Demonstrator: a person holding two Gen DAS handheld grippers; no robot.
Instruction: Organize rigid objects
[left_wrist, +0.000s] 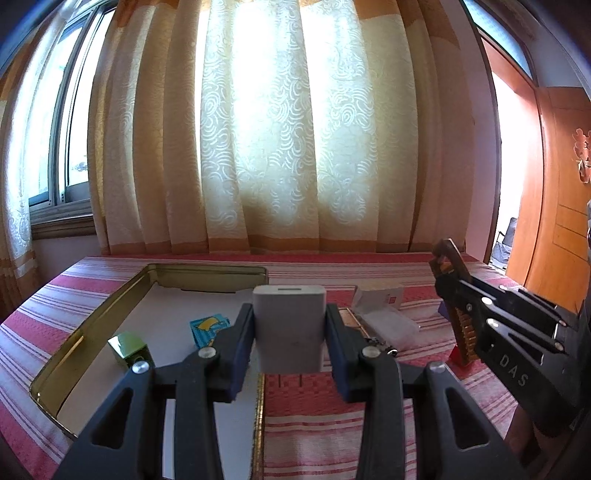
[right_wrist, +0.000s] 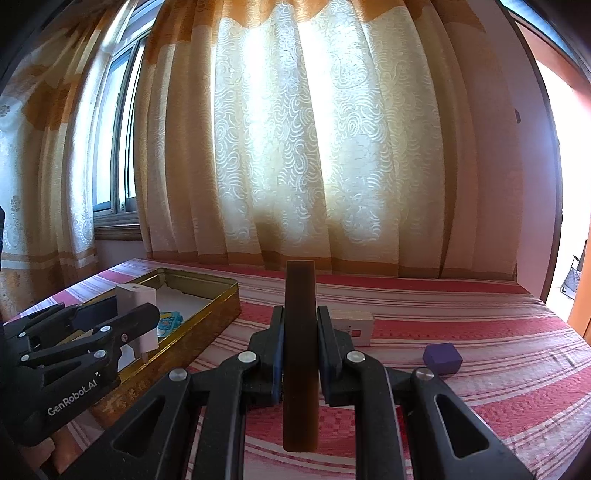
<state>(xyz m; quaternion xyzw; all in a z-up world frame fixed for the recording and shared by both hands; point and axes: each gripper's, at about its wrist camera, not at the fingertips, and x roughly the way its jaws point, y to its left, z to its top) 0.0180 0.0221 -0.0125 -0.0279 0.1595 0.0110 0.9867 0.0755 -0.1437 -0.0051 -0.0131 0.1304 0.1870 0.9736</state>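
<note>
With the left gripper (left_wrist: 290, 332) clamping a white charger (left_wrist: 289, 328) above the gold tin's (left_wrist: 122, 291) near rim and the right gripper (right_wrist: 300, 350) pinching a brown bar (right_wrist: 300, 354) just beside the tin, either could slip or clip that rim.

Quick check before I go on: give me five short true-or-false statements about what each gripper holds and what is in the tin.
1. The left gripper is shut on a white charger. True.
2. The right gripper is open. False: it is shut on a brown bar.
3. A green block lies inside the tin. True.
4. The purple cube lies inside the tin. False: it sits on the striped cloth.
5. The tin has its lid on. False: it is open.
</note>
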